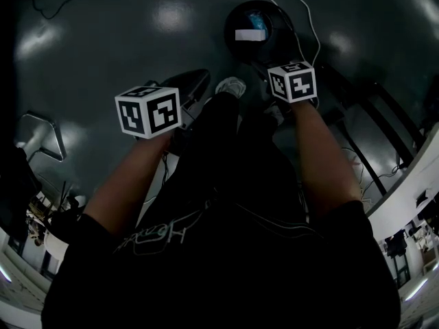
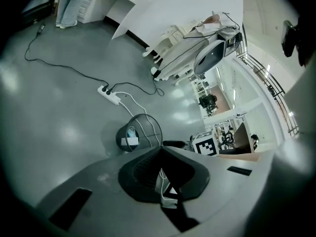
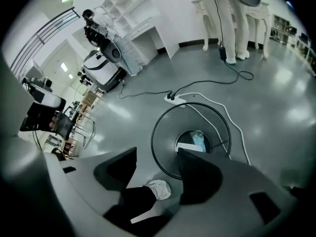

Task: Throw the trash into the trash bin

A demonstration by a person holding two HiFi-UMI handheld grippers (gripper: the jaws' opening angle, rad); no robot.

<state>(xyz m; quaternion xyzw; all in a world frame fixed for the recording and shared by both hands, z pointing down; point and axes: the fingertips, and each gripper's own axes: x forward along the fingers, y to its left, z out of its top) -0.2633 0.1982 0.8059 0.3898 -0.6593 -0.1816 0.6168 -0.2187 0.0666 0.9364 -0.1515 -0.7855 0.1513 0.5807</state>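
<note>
- Hovering just above the black mesh trash bin (image 3: 165, 137), the right gripper (image 3: 157, 157) has its jaws wide apart, nothing between them.
- Trash (image 3: 198, 139), white and bluish pieces, lies at the bin's bottom.
- Left gripper (image 2: 160, 152), left of and nearer than the bin, has its jaws together at the tips.

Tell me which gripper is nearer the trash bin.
Right. The right gripper hangs open just above the trash bin, at its near rim. The left gripper, shut, sits farther back and to the side, clear of it.

Black mesh trash bin (image 3: 165, 142), glossy grey floor (image 3: 276, 98), white shoe (image 3: 159, 189), white cable (image 3: 238, 129)
</note>
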